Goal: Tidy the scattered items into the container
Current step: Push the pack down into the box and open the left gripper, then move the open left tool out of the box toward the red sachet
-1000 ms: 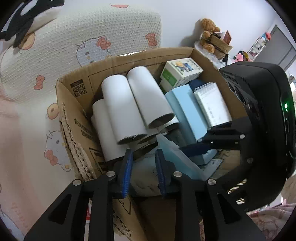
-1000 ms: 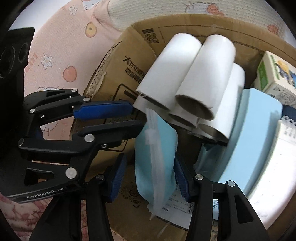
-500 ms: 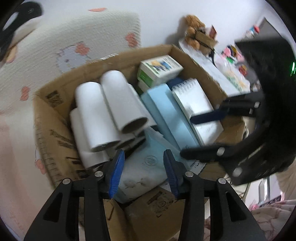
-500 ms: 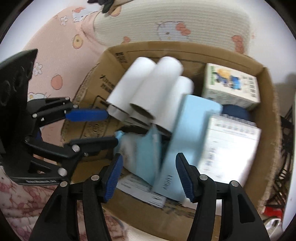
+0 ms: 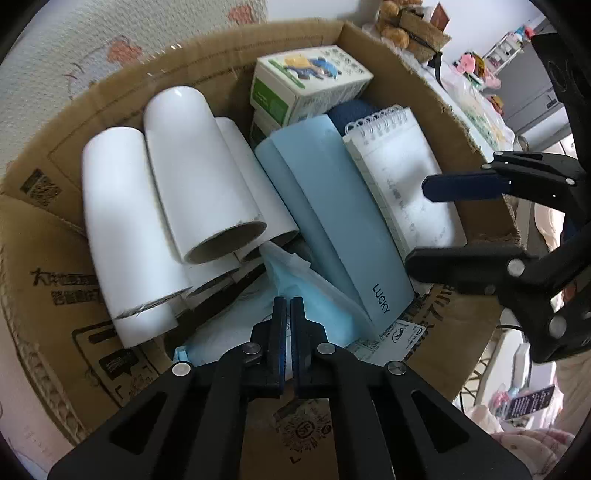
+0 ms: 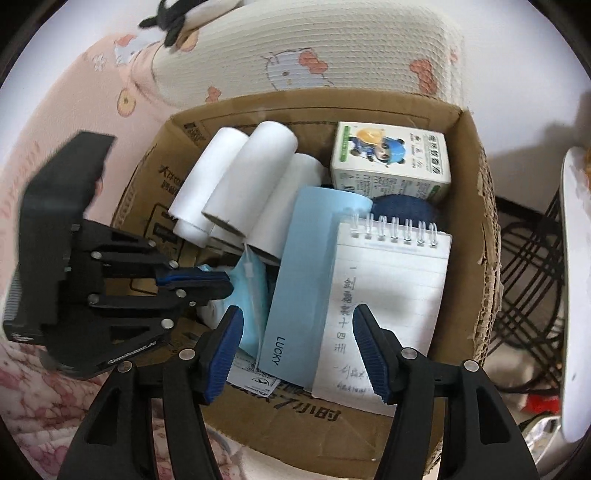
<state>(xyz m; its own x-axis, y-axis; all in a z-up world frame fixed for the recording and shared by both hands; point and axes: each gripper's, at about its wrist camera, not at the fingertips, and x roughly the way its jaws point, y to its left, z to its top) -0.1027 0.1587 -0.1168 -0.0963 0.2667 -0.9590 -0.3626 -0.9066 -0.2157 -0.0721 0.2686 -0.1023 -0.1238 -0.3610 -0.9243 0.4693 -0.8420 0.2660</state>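
An open cardboard box (image 5: 207,62) (image 6: 476,206) holds several white paper rolls (image 5: 192,192) (image 6: 251,177), a light blue "LUCKY" case (image 5: 343,221) (image 6: 306,266), a spiral notepad (image 5: 402,173) (image 6: 388,291), a green-and-white carton (image 5: 314,81) (image 6: 391,162) and a blue face mask in a clear wrapper (image 5: 314,295) (image 6: 251,295). My left gripper (image 5: 288,306) (image 6: 207,282) is shut with nothing between its pads, just above the mask at the box's near side. My right gripper (image 6: 295,347) (image 5: 436,225) is open and empty over the case and notepad.
The box sits on a pink patterned bed cover (image 6: 85,122) beside a white Hello Kitty cushion (image 6: 295,48) (image 5: 92,48). A black wire rack (image 6: 528,280) stands to the box's right. A teddy bear (image 5: 402,22) and cluttered shelves lie beyond.
The right gripper let go of the mask, which now lies in the box, and drew back up. The left gripper's fingers opened wider, then closed together over the mask.
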